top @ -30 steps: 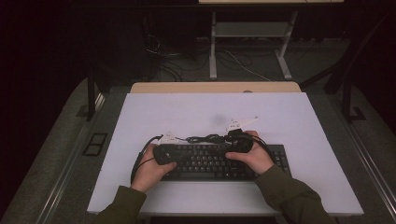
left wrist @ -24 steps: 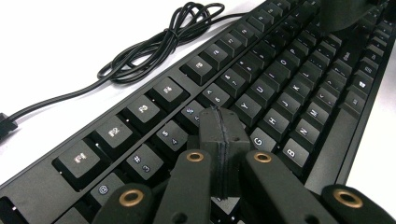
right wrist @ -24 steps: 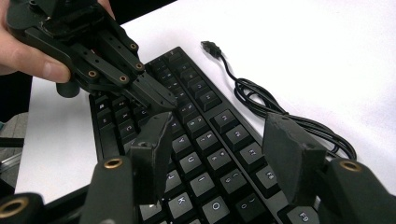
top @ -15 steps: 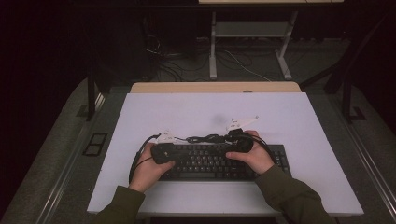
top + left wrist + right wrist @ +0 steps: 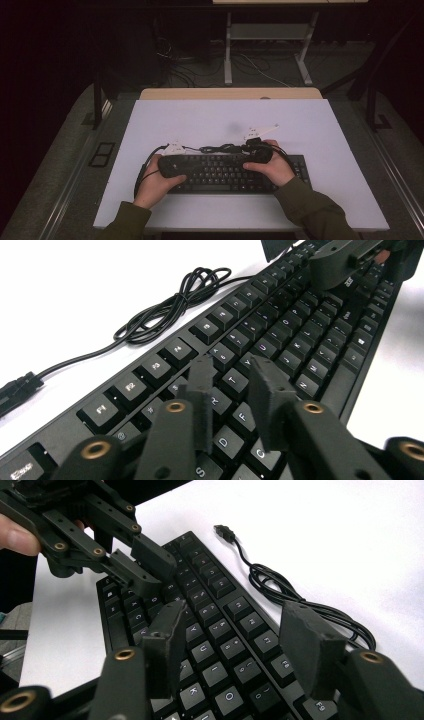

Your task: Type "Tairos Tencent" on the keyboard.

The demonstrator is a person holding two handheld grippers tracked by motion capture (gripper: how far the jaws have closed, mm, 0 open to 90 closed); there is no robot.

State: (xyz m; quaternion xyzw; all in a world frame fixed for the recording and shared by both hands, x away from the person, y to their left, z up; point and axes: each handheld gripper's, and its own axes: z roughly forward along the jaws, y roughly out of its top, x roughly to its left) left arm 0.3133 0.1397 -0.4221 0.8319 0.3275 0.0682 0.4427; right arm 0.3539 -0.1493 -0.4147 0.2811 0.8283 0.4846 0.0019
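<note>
A black keyboard (image 5: 225, 172) lies near the front of the white table (image 5: 200, 120), and its cable (image 5: 220, 148) is bunched just behind it. My left gripper (image 5: 176, 163) hovers over the keyboard's left end. In the left gripper view its jaws (image 5: 232, 367) have just been opening and stand apart above the letter keys (image 5: 280, 325), with nothing between them. My right gripper (image 5: 256, 153) is over the right half. Its jaws (image 5: 235, 615) have just closed a little and are still wide apart over the keys (image 5: 210, 610), gripping nothing. The left gripper (image 5: 152, 570) faces it from beyond.
The cable's USB plug (image 5: 223, 531) lies loose on the table behind the keyboard. A wooden strip (image 5: 230, 93) borders the table's far edge. Beyond it are a desk frame (image 5: 270, 32) and floor cables (image 5: 250, 65). Bare table surface stretches behind and right of the keyboard.
</note>
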